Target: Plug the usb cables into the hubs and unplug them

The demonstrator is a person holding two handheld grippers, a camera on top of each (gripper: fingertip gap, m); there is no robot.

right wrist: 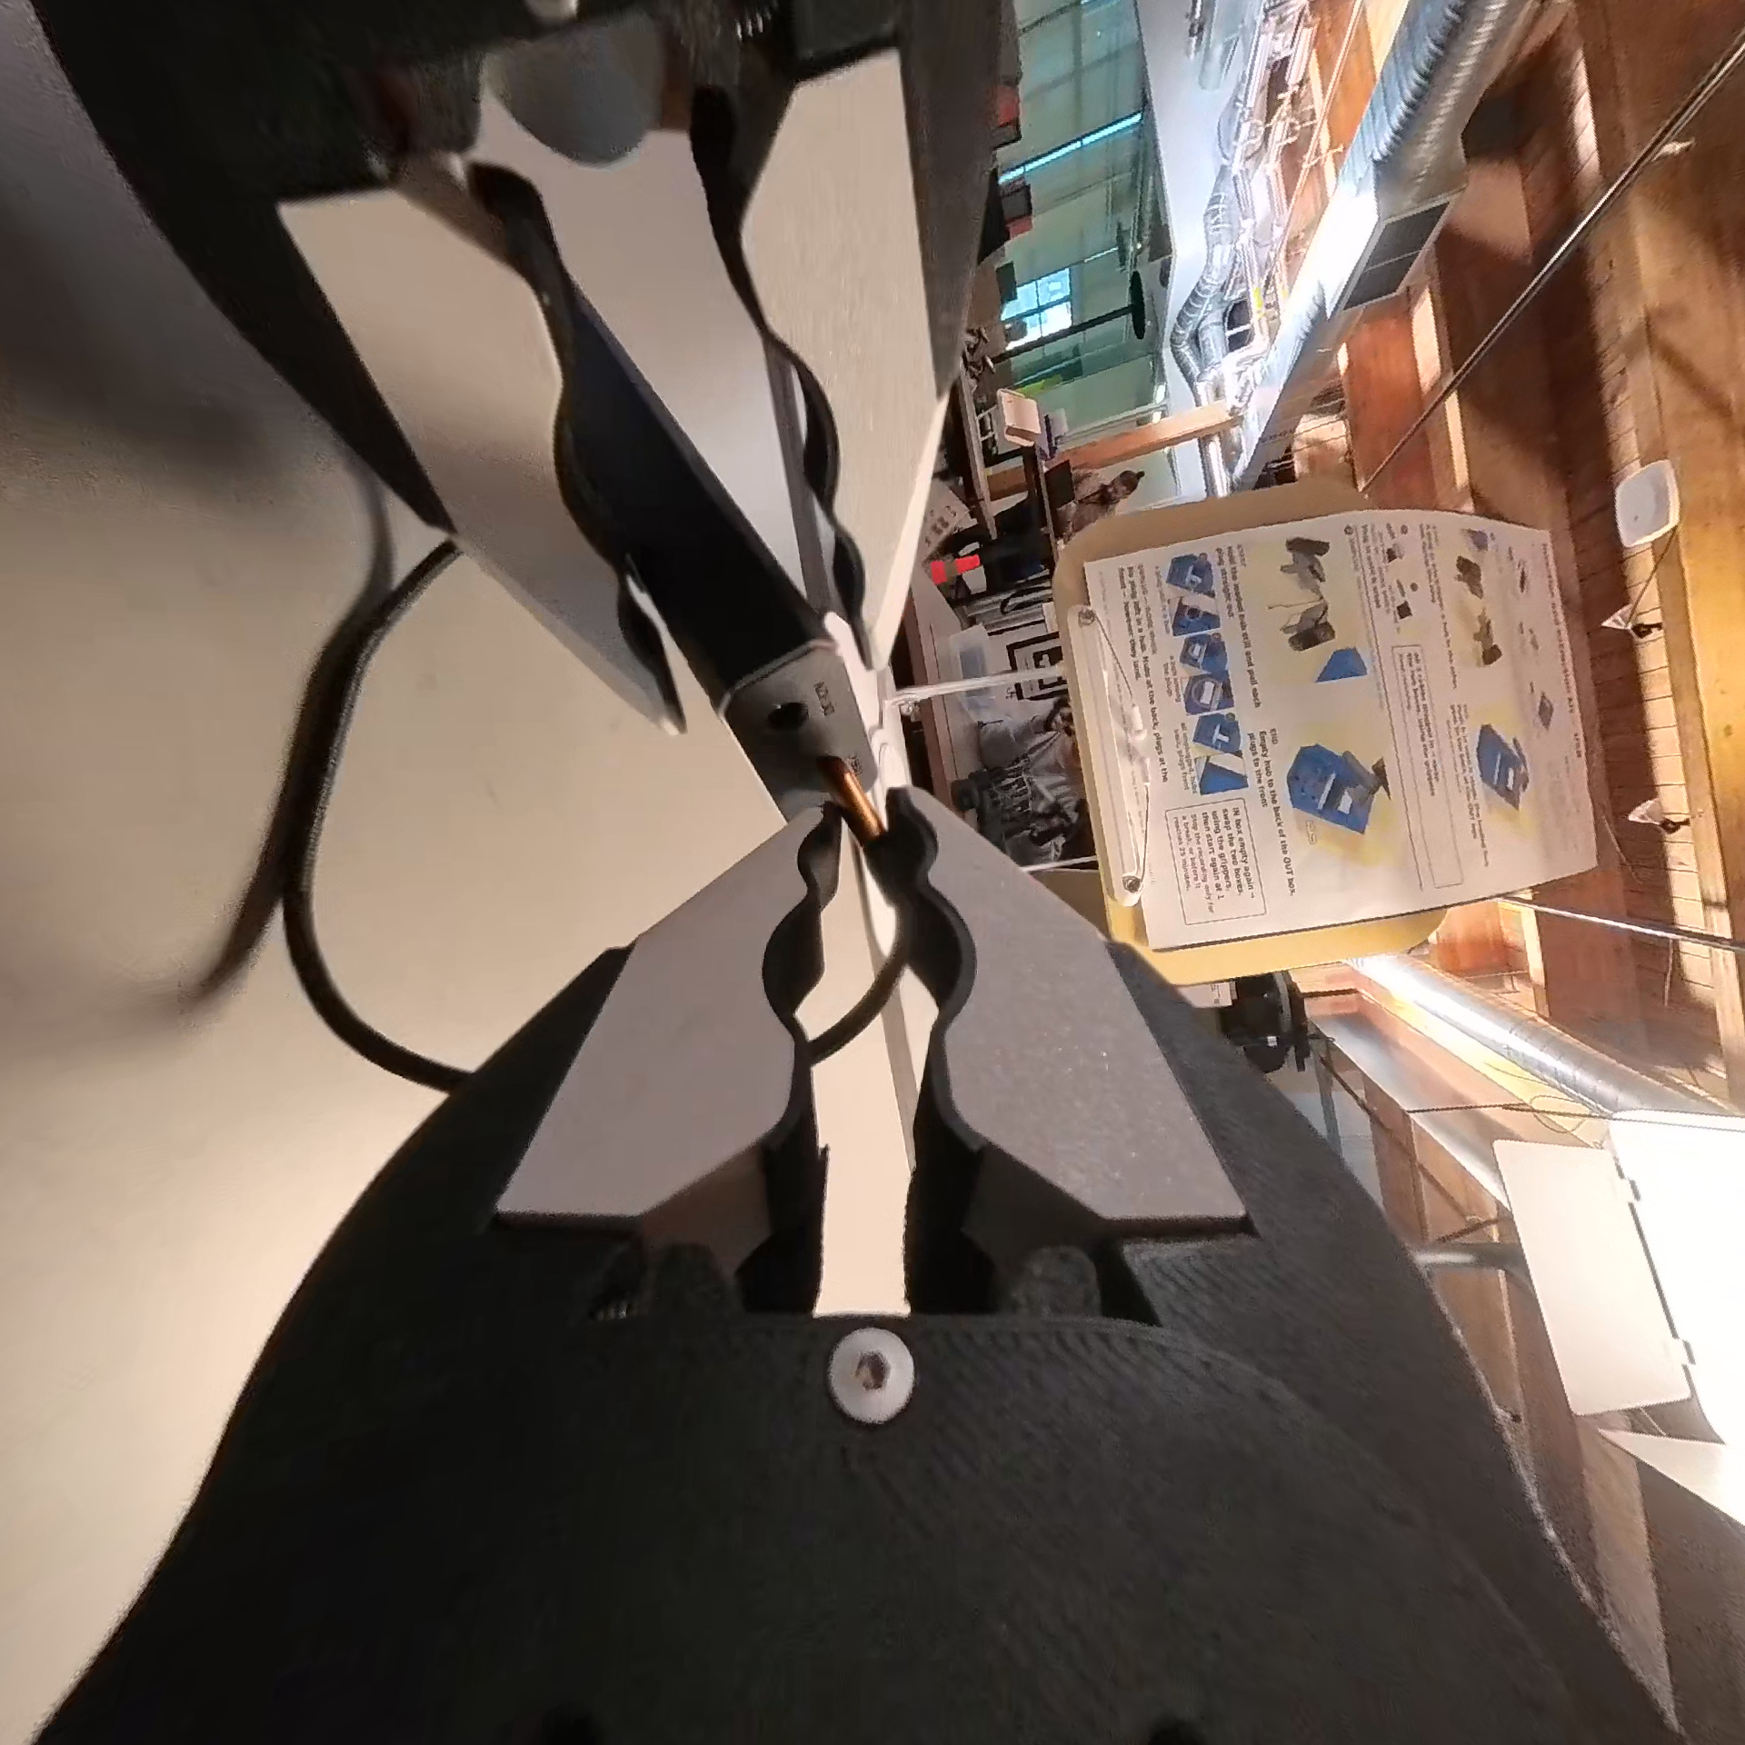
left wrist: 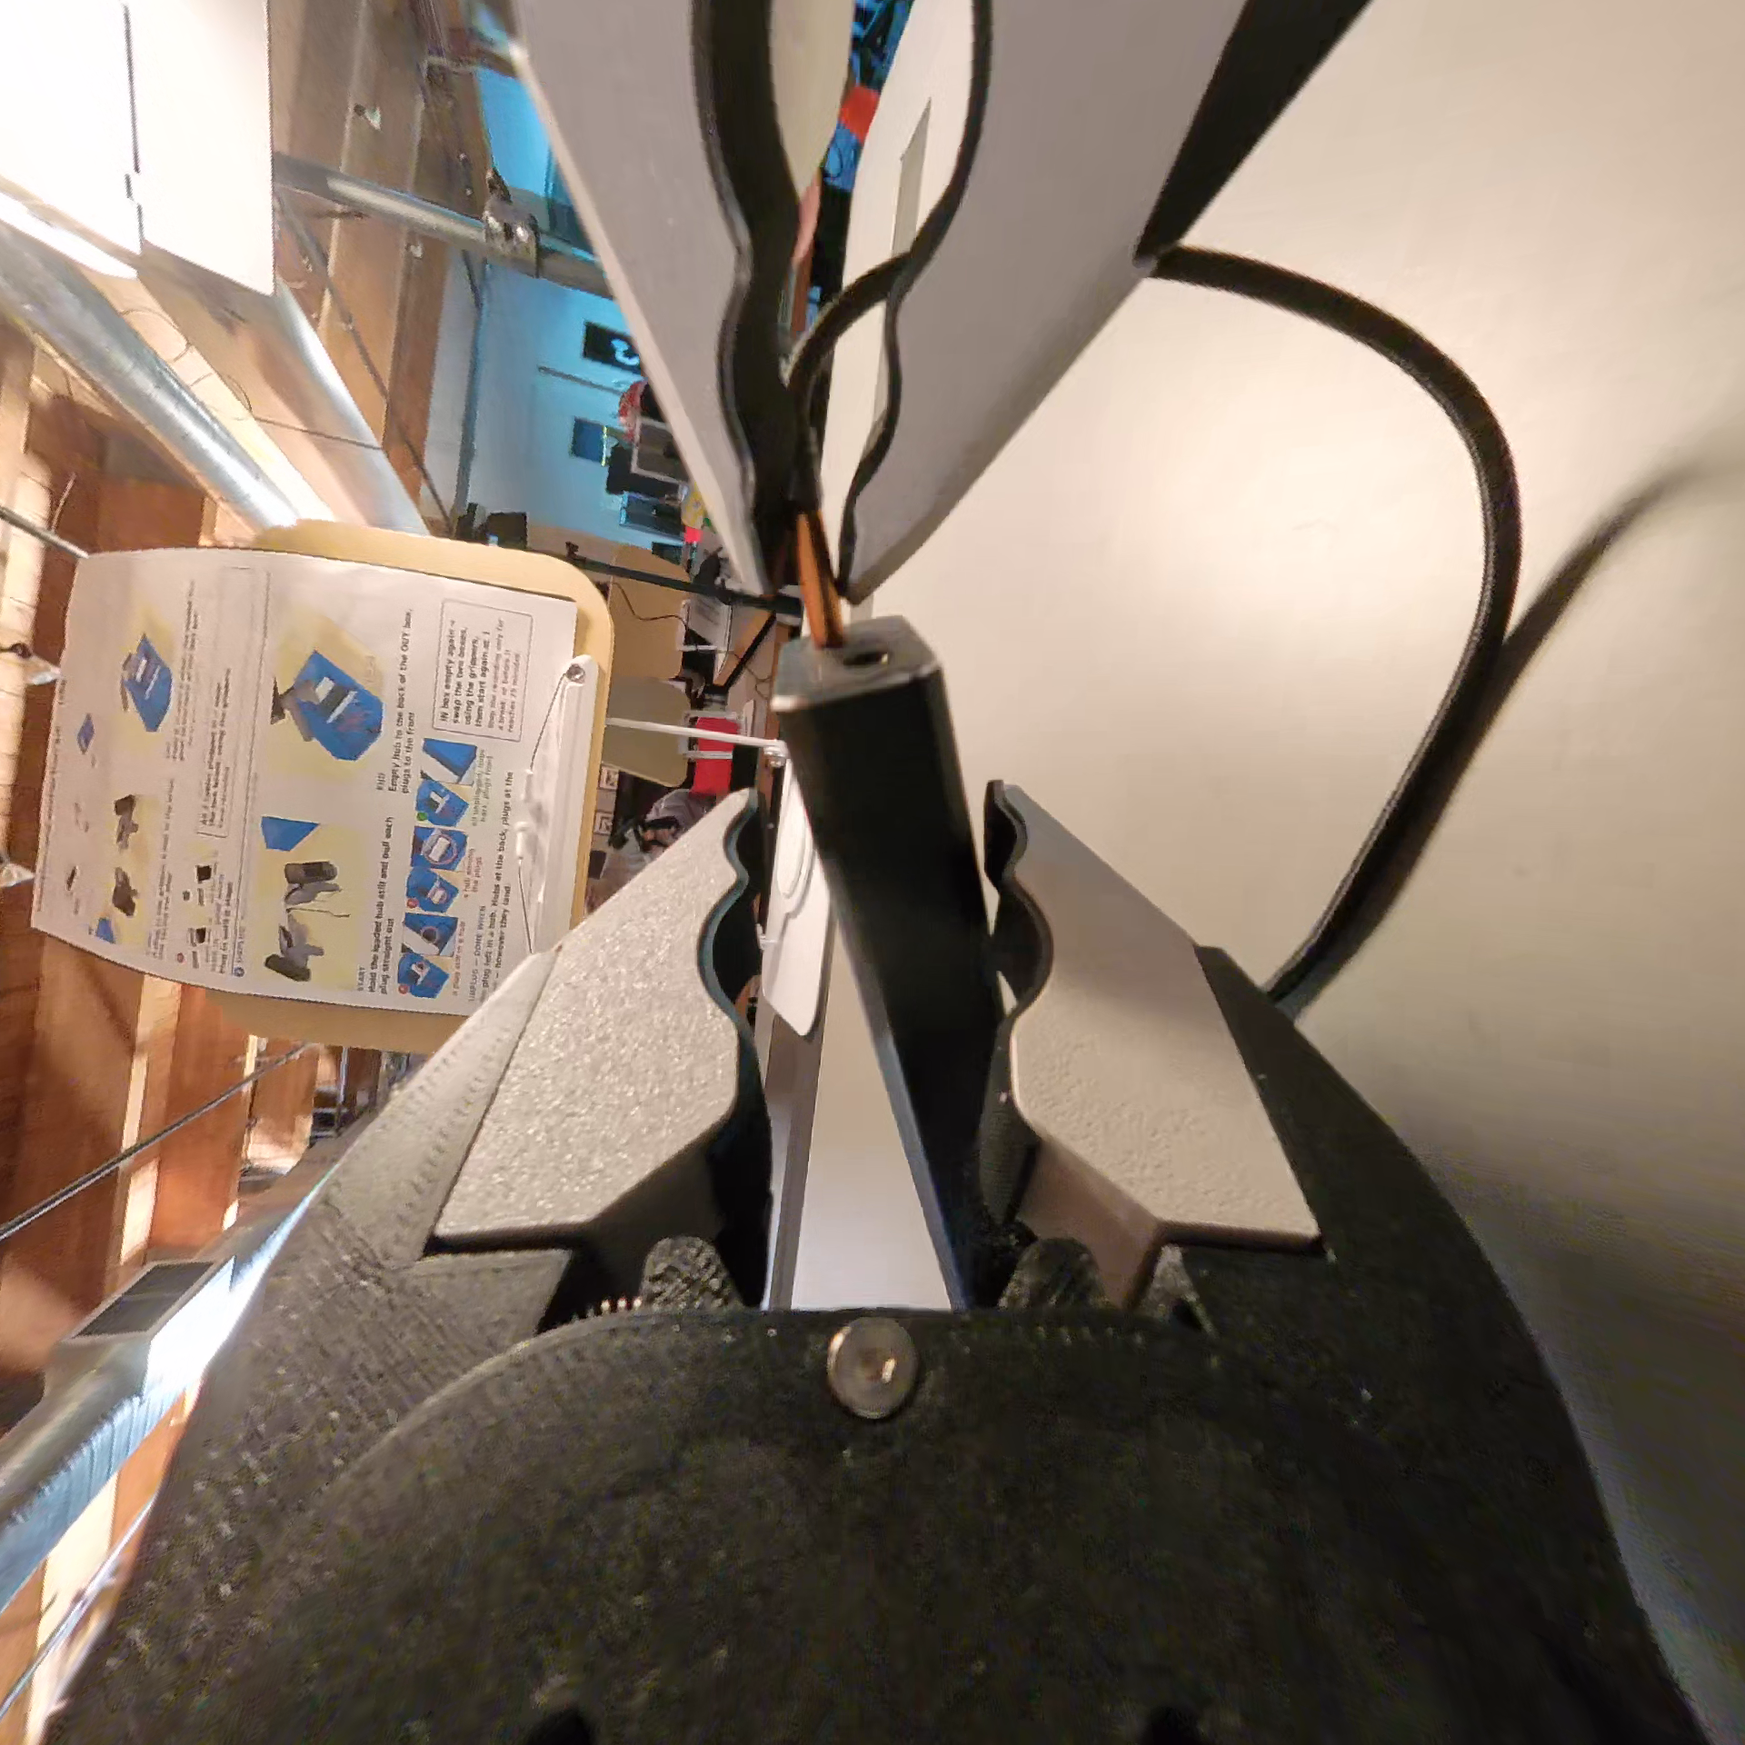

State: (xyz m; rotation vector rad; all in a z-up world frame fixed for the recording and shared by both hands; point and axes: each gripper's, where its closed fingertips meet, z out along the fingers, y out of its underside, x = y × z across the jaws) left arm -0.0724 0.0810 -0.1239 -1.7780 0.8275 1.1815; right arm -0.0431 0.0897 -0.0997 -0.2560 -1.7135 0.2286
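Observation:
My left gripper (left wrist: 873,821) is shut on a long black hub (left wrist: 897,897) and holds it above the white table. The hub's end face (left wrist: 855,661) points away from me. A copper-coloured plug (left wrist: 820,576) sits with its tip in a port on that end face. My right gripper (right wrist: 864,817) is shut on this plug (right wrist: 855,801), facing the left gripper (right wrist: 765,670), which grips the hub (right wrist: 699,567). The right gripper also shows at the top of the left wrist view (left wrist: 807,567). The plug's black cable (left wrist: 1501,529) loops over the table (right wrist: 302,850).
The white table (left wrist: 1464,850) fills one side of both views (right wrist: 189,614). An instruction sheet on a tan board (left wrist: 312,774) stands past the table's edge (right wrist: 1322,718). Metal ducts, wooden beams and workshop clutter lie behind.

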